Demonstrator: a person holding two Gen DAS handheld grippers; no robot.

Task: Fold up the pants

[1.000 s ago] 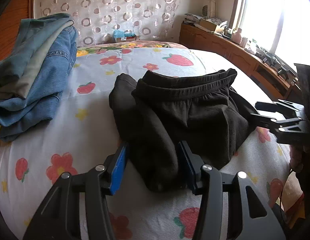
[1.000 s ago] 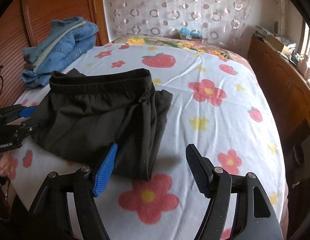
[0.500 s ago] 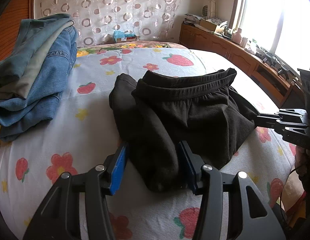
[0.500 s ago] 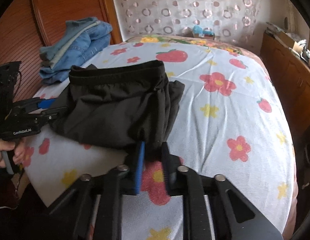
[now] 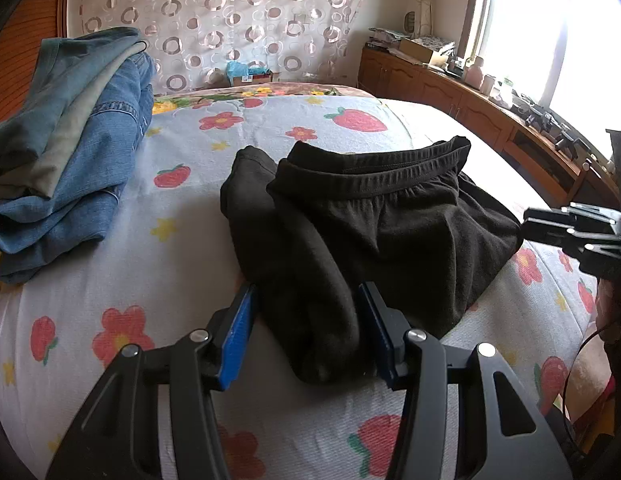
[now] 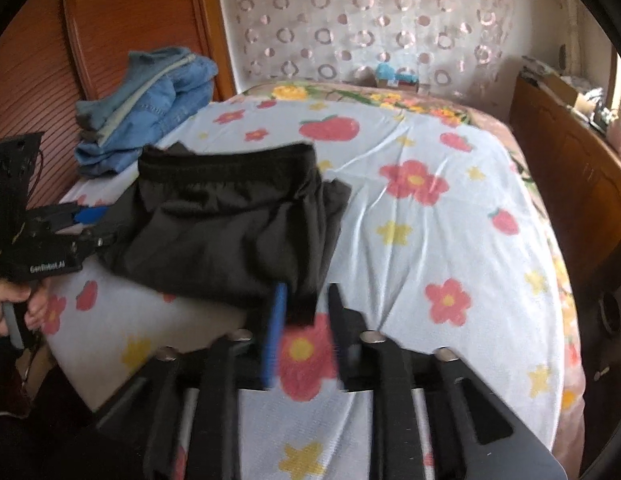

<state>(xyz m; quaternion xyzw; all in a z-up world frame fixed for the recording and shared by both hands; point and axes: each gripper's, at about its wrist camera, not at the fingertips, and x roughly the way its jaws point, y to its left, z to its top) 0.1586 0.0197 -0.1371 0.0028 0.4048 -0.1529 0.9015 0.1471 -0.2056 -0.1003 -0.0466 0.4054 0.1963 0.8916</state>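
The black pants (image 5: 390, 232) lie folded on the flowered bed sheet (image 5: 110, 272), waistband towards the far side. My left gripper (image 5: 306, 312) straddles the thick folded edge nearest to it. The cloth fills most of the gap but looks unsqueezed, so I read the gripper as open. In the right wrist view the pants (image 6: 222, 232) lie left of centre. The right gripper (image 6: 304, 312) is blurred, and its jaws are opening with the pants' near corner still between the tips. The right gripper (image 5: 528, 226) also shows at the pants' right edge, the left gripper (image 6: 98, 226) at their left edge, held by a hand (image 6: 14, 304).
A pile of folded jeans (image 5: 70, 152) and other garments sits at the bed's far left, against a wooden headboard (image 6: 110, 40). A wooden cabinet (image 5: 470, 108) with clutter runs along the right under a bright window. The bed's near edge drops off just below both grippers.
The right gripper closed on the pants' near corner half a second ago and its jaws have now parted again. The left gripper and the pants have stayed still.
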